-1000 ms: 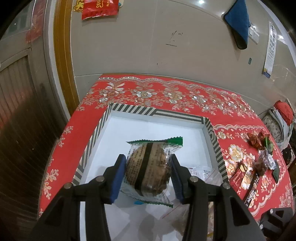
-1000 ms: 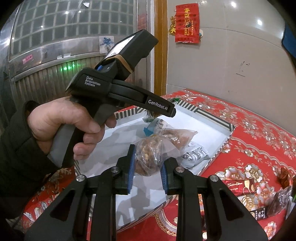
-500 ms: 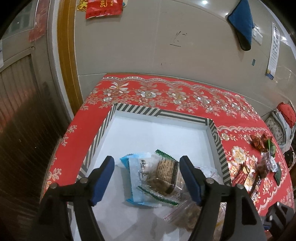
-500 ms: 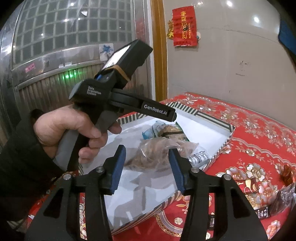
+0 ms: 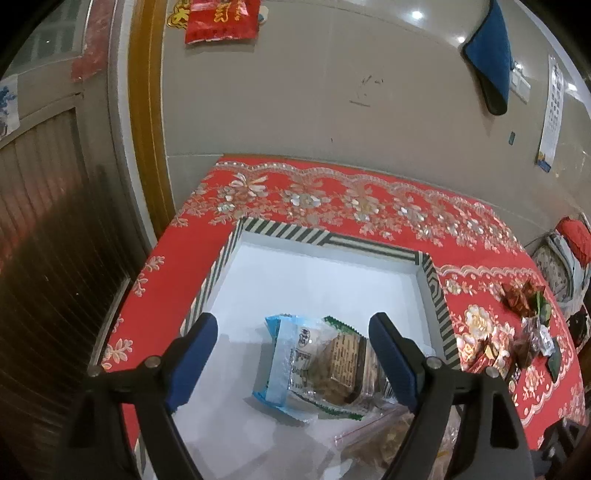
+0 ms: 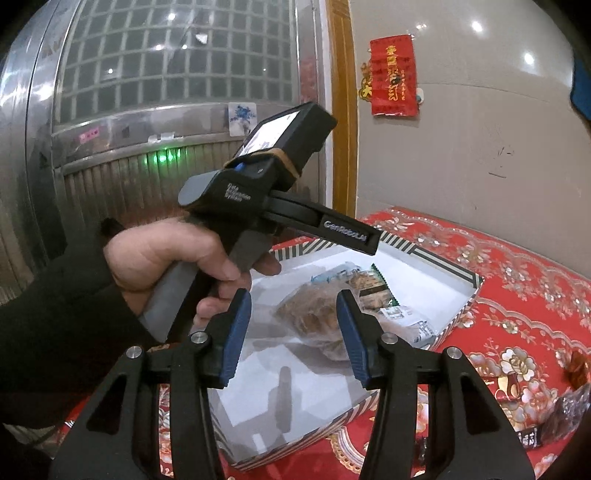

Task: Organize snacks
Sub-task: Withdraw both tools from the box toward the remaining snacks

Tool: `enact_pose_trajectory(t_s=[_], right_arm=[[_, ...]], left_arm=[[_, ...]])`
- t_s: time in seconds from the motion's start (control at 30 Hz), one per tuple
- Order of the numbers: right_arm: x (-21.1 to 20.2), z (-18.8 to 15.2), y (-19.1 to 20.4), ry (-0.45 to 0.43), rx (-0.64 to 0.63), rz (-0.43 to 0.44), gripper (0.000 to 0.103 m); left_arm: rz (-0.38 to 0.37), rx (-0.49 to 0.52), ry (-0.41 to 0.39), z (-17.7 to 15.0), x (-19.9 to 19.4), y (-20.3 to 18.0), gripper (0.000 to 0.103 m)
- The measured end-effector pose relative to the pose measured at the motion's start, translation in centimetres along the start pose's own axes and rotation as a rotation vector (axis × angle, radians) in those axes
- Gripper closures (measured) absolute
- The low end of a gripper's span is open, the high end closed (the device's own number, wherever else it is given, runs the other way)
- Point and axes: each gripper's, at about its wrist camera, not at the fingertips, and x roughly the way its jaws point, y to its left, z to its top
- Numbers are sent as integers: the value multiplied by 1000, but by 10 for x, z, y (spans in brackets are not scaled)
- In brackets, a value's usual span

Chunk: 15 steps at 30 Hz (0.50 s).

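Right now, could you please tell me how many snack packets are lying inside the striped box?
At least 3: a blue-edged packet, a green-edged cake packet leaning against it, and a clear bag of brown snacks beside them. A white printed wrapper may be a fourth; others could be hidden underneath.

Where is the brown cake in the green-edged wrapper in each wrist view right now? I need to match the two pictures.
Left wrist: the green-edged cake lies low and centre in the striped box, between the open left gripper fingers, overlapping a blue packet.
Right wrist: only a part shows, mid-frame, beyond the clear bag of brown snacks and the open right gripper.
Shared landmark: the red wall hanging.
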Motion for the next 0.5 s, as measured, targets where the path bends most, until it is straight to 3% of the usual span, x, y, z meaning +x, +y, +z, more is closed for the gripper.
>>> enact_pose_trajectory(t_s=[0.13, 0.23, 0.5], right_arm=[[-16, 6, -16, -60, 64, -5, 55], [-32, 8, -32, -109, 127, -27, 49], [-67, 6, -87, -154, 283, -154, 48]], left_arm=[[-15, -32, -47, 3, -10, 5, 12], [-27, -62, -70, 5, -15, 10, 10], [-21, -55, -58, 4, -11, 8, 10]])
